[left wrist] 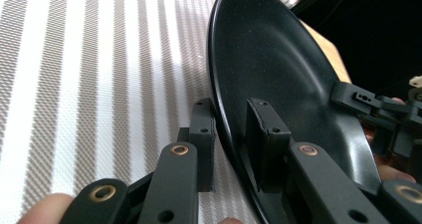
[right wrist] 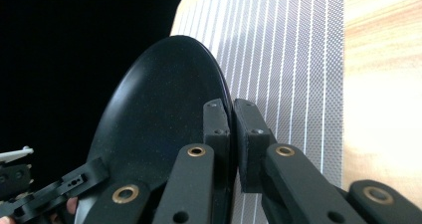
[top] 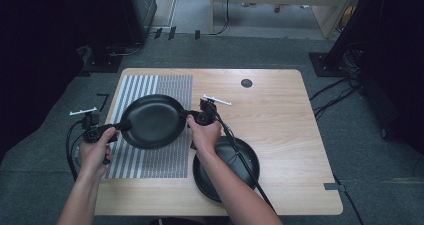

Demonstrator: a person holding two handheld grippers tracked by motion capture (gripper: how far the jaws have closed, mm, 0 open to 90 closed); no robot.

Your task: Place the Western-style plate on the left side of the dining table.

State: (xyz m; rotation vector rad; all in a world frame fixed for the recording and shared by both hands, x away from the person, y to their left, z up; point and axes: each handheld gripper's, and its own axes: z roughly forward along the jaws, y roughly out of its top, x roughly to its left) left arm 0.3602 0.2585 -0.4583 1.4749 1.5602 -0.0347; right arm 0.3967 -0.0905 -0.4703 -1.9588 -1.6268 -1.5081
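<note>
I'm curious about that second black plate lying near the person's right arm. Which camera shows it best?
The high view: the second plate lies on the wooden table, partly under the right forearm. The two gripper views look instead at the held plate, pinched by the left gripper and right gripper.

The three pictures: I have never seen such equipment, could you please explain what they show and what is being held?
No robot here: a person holds a hand-held two-jaw tool in each hand. The high view looks down on a light wooden table. The left gripper and the right gripper each clamp opposite rims of one round black plate, carried above a grey-and-white striped mat. A second round black plate lies on the table under the right forearm. The other two pictures come from cameras on the grippers, looking along their black jaws: the left and the right each pinch the plate's edge.
</note>
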